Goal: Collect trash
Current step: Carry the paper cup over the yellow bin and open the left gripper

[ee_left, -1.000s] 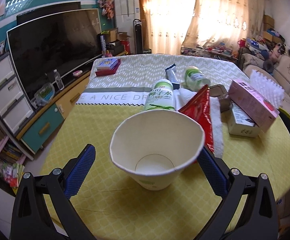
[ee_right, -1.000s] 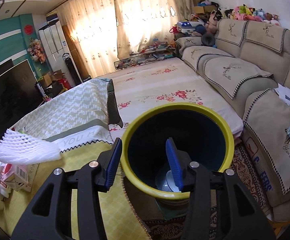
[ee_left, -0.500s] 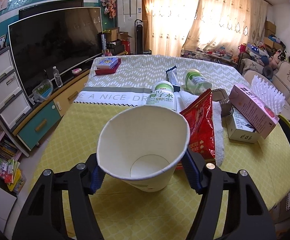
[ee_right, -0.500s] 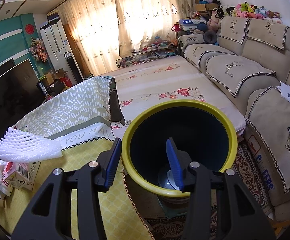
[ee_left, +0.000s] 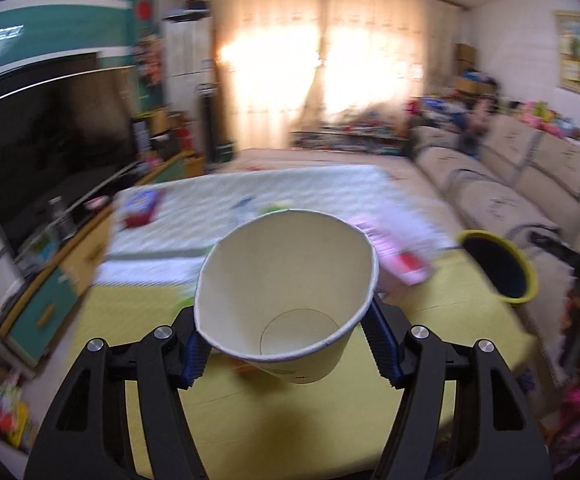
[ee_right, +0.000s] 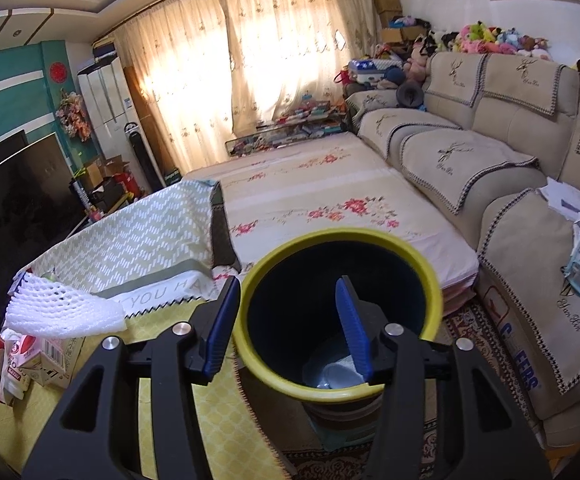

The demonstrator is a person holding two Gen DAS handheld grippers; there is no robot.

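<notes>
Sunlit curtains (ee_left: 318,76) glow behind a tabletop (ee_left: 430,360) under a yellow cloth, most of it smeared by blur in the left wrist view. The left tongs (ee_left: 285,344) are clamped on a paper cup (ee_left: 285,284) — blue pads pressed against both sides of its wall, the cup raised off the cloth with its mouth tilted toward the camera. A pink carton (ee_left: 394,256) lies just beyond it, toward the tabletop's right edge. Off that edge stands a yellow-rimmed bin (ee_right: 430,280). The right tongs (ee_right: 285,320) straddle its near rim — one pad outside, one inside, jaws apart and just opening, not pressing the rim. White foam netting (ee_right: 61,308) rests on cartons (ee_right: 37,356) at the left.
</notes>
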